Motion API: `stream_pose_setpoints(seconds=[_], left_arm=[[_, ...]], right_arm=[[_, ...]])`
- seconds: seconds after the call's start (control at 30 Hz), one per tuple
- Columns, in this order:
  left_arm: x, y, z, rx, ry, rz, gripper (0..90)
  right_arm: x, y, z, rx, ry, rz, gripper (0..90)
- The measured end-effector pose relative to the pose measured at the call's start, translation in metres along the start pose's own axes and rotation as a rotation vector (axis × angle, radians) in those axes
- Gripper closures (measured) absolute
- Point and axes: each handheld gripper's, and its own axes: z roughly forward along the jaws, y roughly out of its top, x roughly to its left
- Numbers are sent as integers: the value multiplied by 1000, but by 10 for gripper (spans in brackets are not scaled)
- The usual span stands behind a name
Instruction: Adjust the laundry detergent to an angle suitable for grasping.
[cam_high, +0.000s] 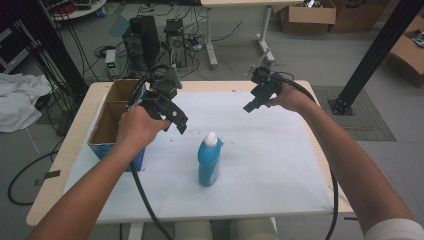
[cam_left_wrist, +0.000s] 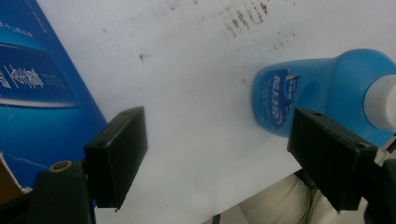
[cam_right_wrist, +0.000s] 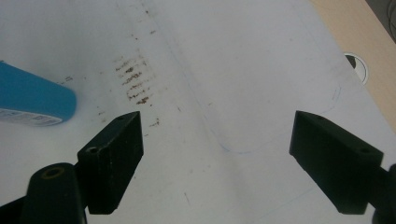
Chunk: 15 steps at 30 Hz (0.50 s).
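Note:
A blue bottle (cam_high: 209, 162) with a white cap stands upright near the middle of the white sheet. My left gripper (cam_high: 181, 123) hovers up and to its left, beside the box, jaws wide apart and empty. In the left gripper view the blue bottle (cam_left_wrist: 308, 91) lies beyond the right jaw, and the left gripper (cam_left_wrist: 217, 156) has nothing between its pads. My right gripper (cam_high: 250, 106) hangs open over the far right part of the sheet. In the right gripper view the right gripper (cam_right_wrist: 217, 163) is empty, with the blue bottle (cam_right_wrist: 35, 100) at the left edge.
An open cardboard box with blue sides (cam_high: 111, 117) stands at the table's left edge; its blue side (cam_left_wrist: 37, 88) shows close to my left jaw. The white sheet (cam_high: 280, 150) covers most of the wooden table (cam_high: 70, 145). Smudges (cam_right_wrist: 133, 79) mark the sheet. Computers and cables lie on the floor beyond.

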Motion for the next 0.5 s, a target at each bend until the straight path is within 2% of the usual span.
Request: stream_pose_setpoints(seconds=[0.5], left_arm=[[0,0,-8,-6,11,-13,209]], right_arm=[[1,-2,-6,-8,-3,0,173]])
